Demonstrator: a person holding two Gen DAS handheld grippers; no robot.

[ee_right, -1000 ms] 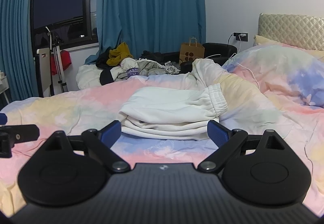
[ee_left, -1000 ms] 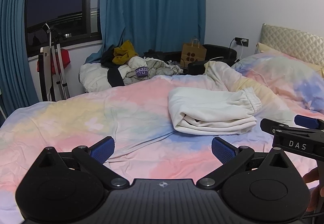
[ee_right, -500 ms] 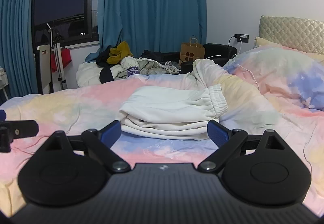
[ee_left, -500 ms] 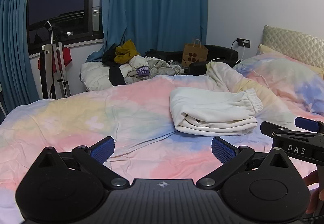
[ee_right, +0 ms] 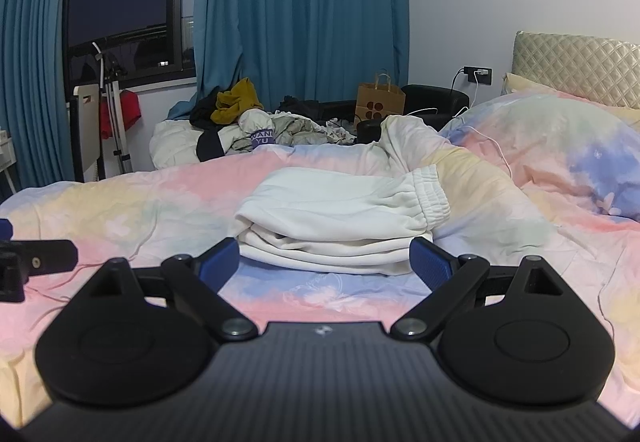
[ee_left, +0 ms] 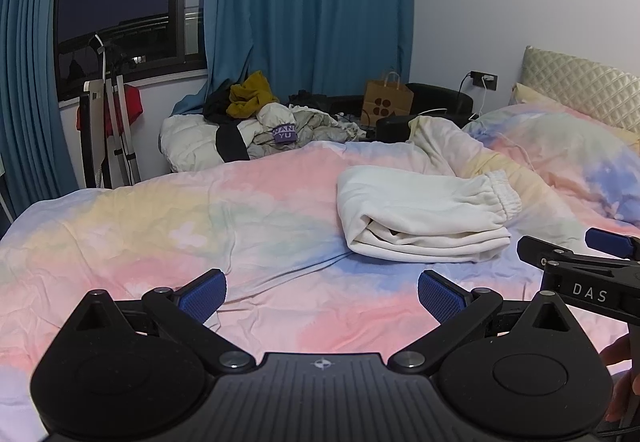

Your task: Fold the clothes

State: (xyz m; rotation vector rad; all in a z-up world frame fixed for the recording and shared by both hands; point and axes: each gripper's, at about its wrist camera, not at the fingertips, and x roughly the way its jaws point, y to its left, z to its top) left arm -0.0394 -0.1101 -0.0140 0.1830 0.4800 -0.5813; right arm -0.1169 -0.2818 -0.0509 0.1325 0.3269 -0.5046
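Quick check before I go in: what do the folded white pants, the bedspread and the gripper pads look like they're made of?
Pants: looks like thick, soft fleece or sweatshirt knit, matte cream, with a ribbed gathered elastic end.
Bedspread: thin woven fabric, probably cotton, matte pastel print, fine creases.
Pads: blue, finely textured, likely rubber or a grippy plastic; mounts are matte black plastic.

Folded white sweatpants (ee_left: 424,216) on pastel duvet (ee_left: 200,226)

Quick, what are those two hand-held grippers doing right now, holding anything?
Left hand-held gripper: open, holding nothing.
Right hand-held gripper: open, holding nothing; the folded white pants lie just ahead.
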